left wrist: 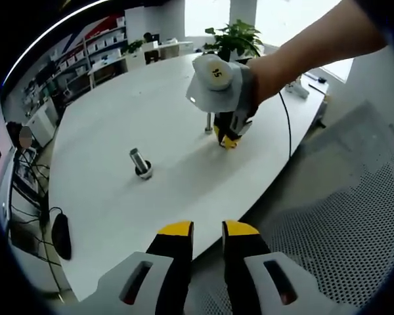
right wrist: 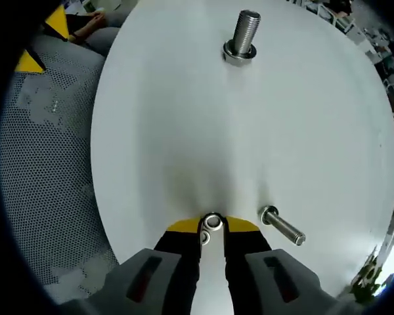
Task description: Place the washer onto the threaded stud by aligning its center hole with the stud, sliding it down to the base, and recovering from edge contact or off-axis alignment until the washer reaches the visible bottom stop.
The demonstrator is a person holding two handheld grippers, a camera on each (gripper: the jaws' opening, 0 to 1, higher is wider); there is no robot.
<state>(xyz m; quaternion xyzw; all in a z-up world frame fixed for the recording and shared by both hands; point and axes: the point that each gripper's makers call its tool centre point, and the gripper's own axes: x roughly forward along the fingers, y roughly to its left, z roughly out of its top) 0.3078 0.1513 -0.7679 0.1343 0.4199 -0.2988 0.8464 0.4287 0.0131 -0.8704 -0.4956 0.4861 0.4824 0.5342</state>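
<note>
Item: right gripper (right wrist: 212, 226), nearest in the right gripper view, yellow-tipped jaws drawn in on a small steel washer (right wrist: 213, 222) pinched at their tips, low over the white tabletop (right wrist: 184, 131); a second ring-like glint sits just under the washer, whether reflection or another washer cannot be told. Item: short threaded stud (right wrist: 282, 226), just beside the washer, leaning steeply in this view. Item: larger threaded stud (right wrist: 243, 36), well beyond the washer across the tabletop, upright on a ringed base. Item: left gripper (left wrist: 207, 231), in the left gripper view, jaws close together with a narrow gap and nothing between them, poised at the tabletop's edge, well apart from the washer's site. In that view the right gripper (left wrist: 231, 134) shows at mid-table beside a thin upright stud (left wrist: 209, 122), with another stud (left wrist: 140, 163) nearer. Step judged: washer gathered from the tabletop, not yet on a stud. Next move calls for lifting it, levelling it, and centring its hole over the stud tip before sliding down.
</note>
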